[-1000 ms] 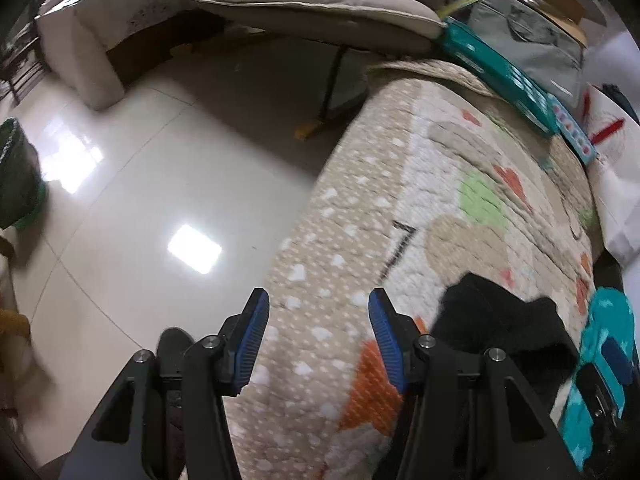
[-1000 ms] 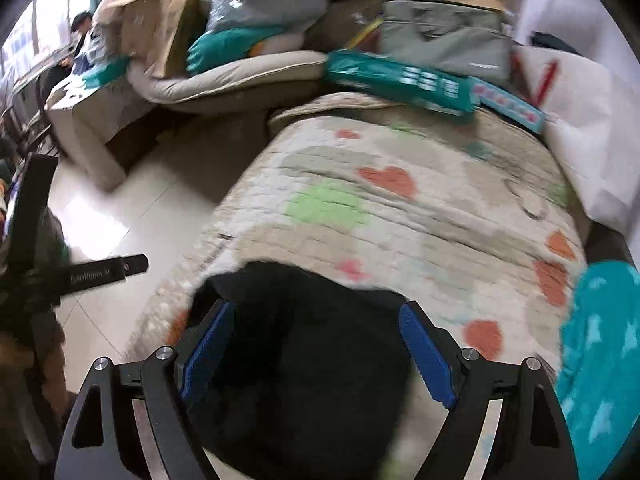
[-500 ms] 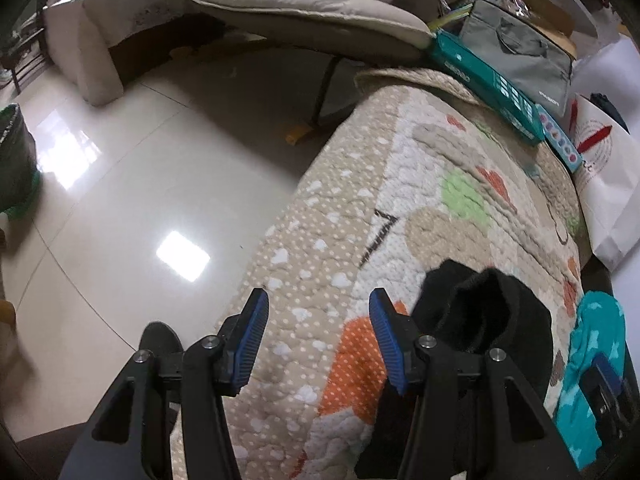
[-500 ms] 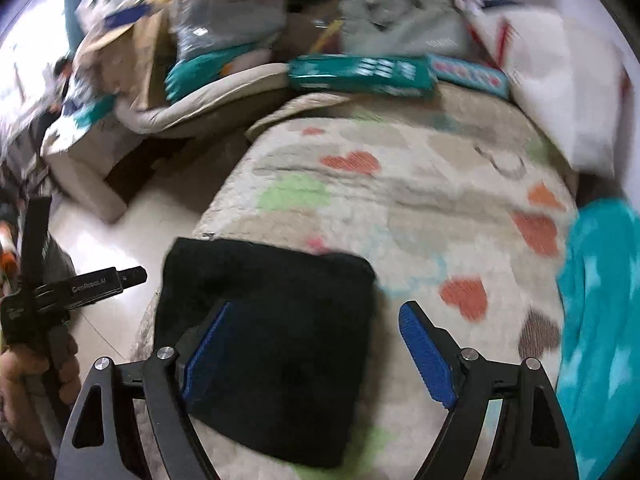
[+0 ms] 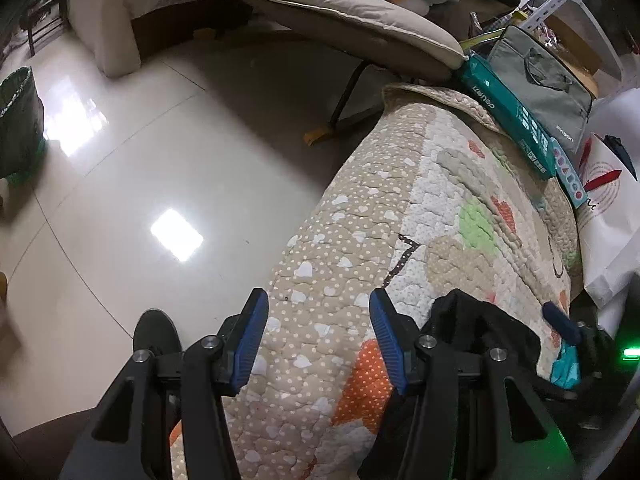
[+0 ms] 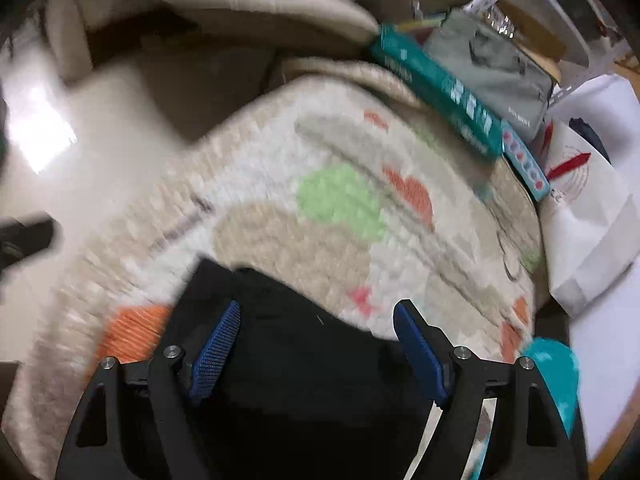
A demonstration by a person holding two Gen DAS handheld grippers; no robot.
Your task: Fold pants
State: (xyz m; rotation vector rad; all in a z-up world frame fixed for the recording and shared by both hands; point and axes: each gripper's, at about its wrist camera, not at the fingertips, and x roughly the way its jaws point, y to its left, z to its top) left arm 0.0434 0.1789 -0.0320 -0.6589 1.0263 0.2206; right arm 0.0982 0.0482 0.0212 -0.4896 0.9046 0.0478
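The black pants (image 6: pixel 304 364) lie folded in a dark bundle on the quilted heart-pattern cover (image 6: pixel 320 208). My right gripper (image 6: pixel 320 348) is open and empty, its blue pads on either side above the bundle. In the left wrist view the pants (image 5: pixel 476 328) show to the right of my left gripper (image 5: pixel 318 336). The left gripper is open and empty over the cover's left edge (image 5: pixel 320 280), beside the pants. The right gripper's blue pad (image 5: pixel 560 322) shows past the bundle.
A teal long box (image 5: pixel 508 116) and a grey bag (image 5: pixel 544 80) lie at the cover's far end. A white paper bag (image 5: pixel 612 216) stands at the right. A teal cloth (image 6: pixel 556 376) lies near right. Glossy tiled floor (image 5: pixel 140 184) drops off at left, with a green bin (image 5: pixel 18 120).
The right gripper has swung left and lower over the black bundle, and its view is blurred by motion. The left gripper has shifted slightly; its jaws stay open.
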